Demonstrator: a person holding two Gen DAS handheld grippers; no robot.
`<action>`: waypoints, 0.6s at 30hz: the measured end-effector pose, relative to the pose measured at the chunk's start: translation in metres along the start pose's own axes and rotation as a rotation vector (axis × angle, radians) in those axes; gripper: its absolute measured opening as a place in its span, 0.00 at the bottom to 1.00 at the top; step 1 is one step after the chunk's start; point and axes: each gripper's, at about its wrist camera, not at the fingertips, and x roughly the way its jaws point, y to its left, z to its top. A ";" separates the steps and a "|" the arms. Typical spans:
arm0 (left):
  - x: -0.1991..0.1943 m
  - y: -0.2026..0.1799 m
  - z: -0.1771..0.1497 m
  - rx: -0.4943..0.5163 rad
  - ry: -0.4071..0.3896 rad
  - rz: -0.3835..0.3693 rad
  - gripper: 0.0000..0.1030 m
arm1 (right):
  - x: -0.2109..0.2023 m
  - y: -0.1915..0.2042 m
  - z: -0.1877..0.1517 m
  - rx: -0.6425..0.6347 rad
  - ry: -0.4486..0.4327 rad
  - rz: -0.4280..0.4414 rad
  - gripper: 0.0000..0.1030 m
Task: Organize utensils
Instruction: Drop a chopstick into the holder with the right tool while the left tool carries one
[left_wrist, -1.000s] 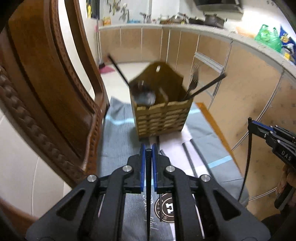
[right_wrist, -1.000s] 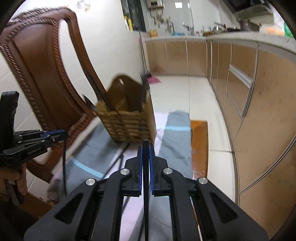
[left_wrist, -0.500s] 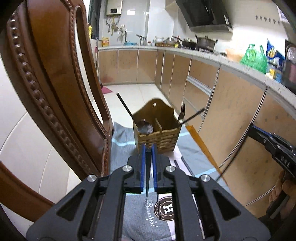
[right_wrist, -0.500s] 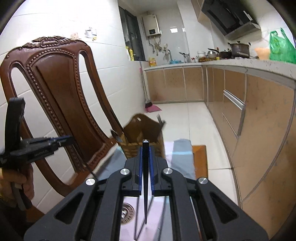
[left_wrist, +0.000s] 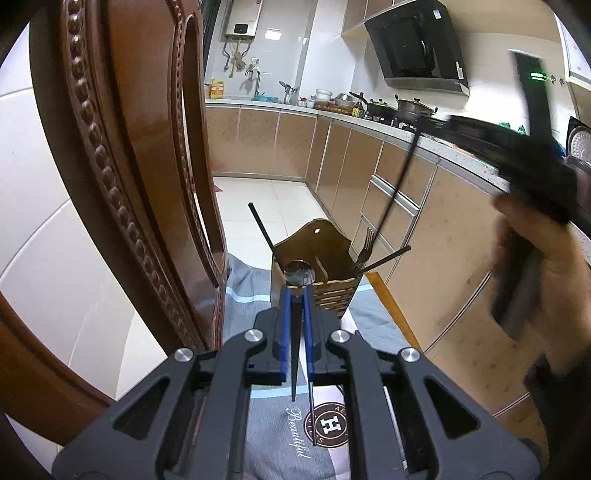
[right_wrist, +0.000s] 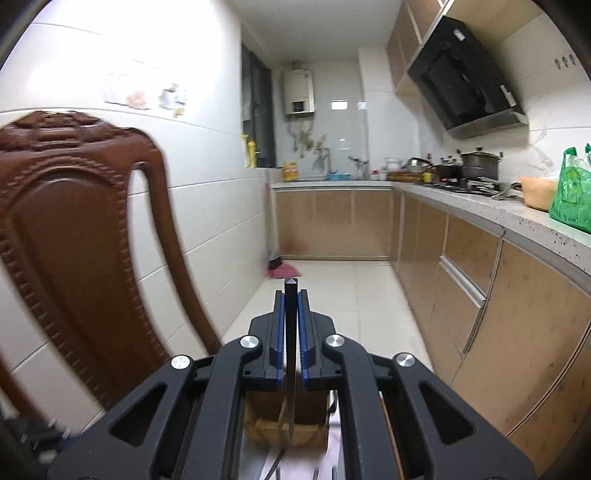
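Observation:
A woven wooden utensil holder (left_wrist: 325, 273) stands on a grey cloth (left_wrist: 255, 295) and holds a spoon (left_wrist: 301, 273), a fork (left_wrist: 366, 243) and black chopsticks (left_wrist: 263, 229). My left gripper (left_wrist: 296, 295) is shut on a thin black chopstick (left_wrist: 293, 354), back from the holder. My right gripper (right_wrist: 290, 299) is shut on another black chopstick (right_wrist: 290, 354), raised above the holder (right_wrist: 288, 421). In the left wrist view the right gripper (left_wrist: 436, 127) is blurred at upper right, its chopstick (left_wrist: 395, 195) hanging toward the holder.
A carved brown chair back (left_wrist: 122, 177) stands close on the left and shows in the right wrist view (right_wrist: 74, 236) too. Kitchen cabinets (left_wrist: 424, 206) run along the right. More utensils lie on the cloth below the left gripper (left_wrist: 312, 413).
Both grippers have risen and pulled back from the holder. The right gripper has swung up high over it, still holding its chopstick.

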 end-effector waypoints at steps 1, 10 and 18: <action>0.001 0.001 -0.001 -0.001 0.002 0.000 0.06 | 0.012 -0.001 -0.002 0.004 -0.007 -0.026 0.07; 0.013 0.003 -0.002 -0.003 0.029 0.006 0.06 | 0.075 -0.034 -0.069 0.177 0.094 -0.076 0.07; 0.016 0.009 -0.001 -0.043 0.021 -0.002 0.06 | -0.021 -0.074 -0.122 0.258 0.091 0.054 0.70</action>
